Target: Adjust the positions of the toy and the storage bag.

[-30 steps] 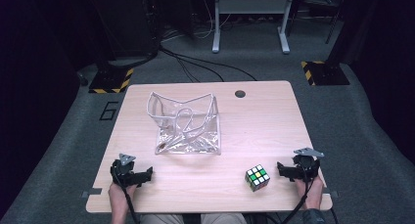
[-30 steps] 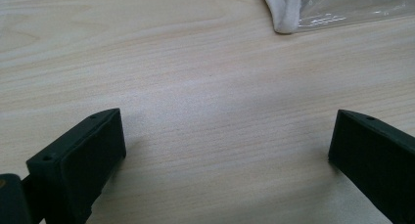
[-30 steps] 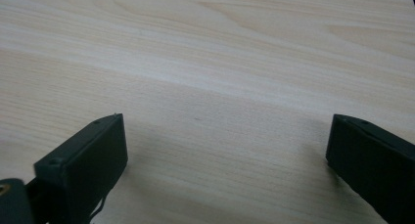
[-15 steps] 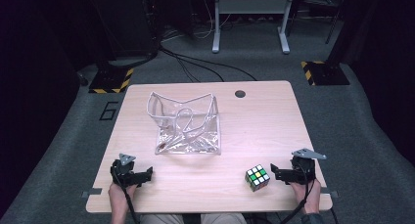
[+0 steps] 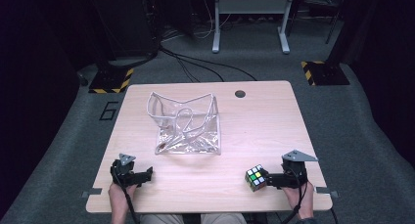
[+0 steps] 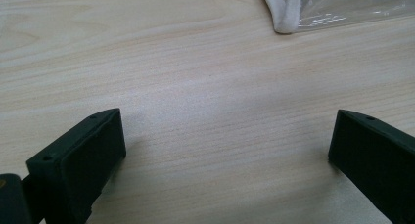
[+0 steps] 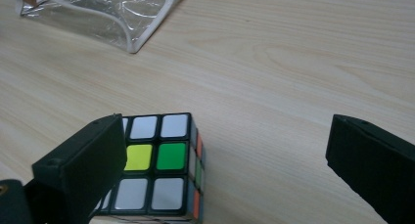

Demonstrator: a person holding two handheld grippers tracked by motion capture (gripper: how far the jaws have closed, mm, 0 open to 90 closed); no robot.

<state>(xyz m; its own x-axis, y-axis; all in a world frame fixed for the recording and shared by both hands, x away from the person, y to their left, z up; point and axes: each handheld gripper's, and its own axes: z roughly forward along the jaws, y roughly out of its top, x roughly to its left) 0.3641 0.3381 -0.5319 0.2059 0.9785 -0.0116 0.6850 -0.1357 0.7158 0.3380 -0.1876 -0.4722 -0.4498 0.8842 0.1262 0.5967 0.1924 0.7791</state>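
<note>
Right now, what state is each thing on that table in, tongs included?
Left tongs: open, low over bare wood, holding nothing.
Right tongs: open, the cube just ahead of one jaw, not gripped.
Puzzle cube: scrambled, sitting flat on the table.
Clear plastic bag: mouth open, crumpled, standing mid-table; contents cannot be told.

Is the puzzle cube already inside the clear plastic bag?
No: in the high view the puzzle cube sits on the bare table by the right gripper, well apart from the clear plastic bag.
</note>
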